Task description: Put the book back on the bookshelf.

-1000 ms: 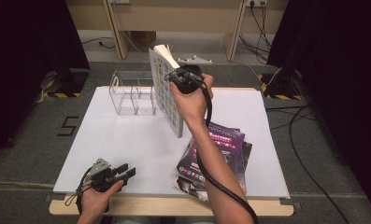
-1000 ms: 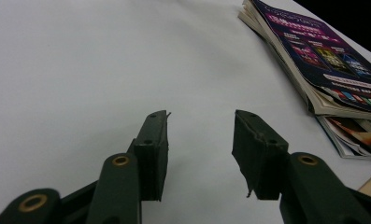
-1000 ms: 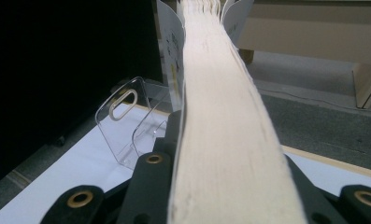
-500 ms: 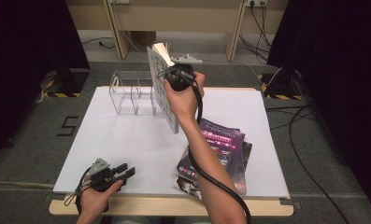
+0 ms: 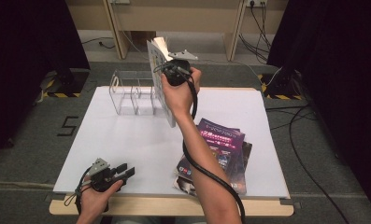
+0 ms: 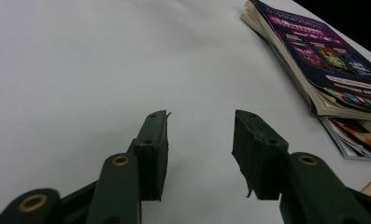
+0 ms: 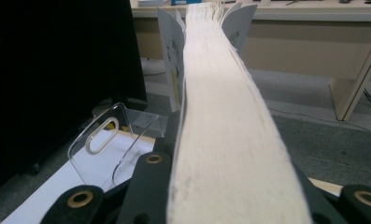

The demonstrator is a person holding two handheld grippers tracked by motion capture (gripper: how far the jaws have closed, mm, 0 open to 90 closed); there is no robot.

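The white table (image 5: 127, 140) carries your work: a clear rack (image 5: 129, 95) at eleven o'clock and a stack of magazines (image 5: 218, 156) at five o'clock. Your right gripper (image 5: 167, 70) is clamped on a thick book (image 5: 160, 81), held upright just beside the rack's right end, toward twelve o'clock. Line the book's lower edge over a slot, keep it vertical, then lower it slowly so it doesn't knock the dividers. Your left gripper (image 6: 199, 140) rests at seven o'clock, jaws apart and empty.
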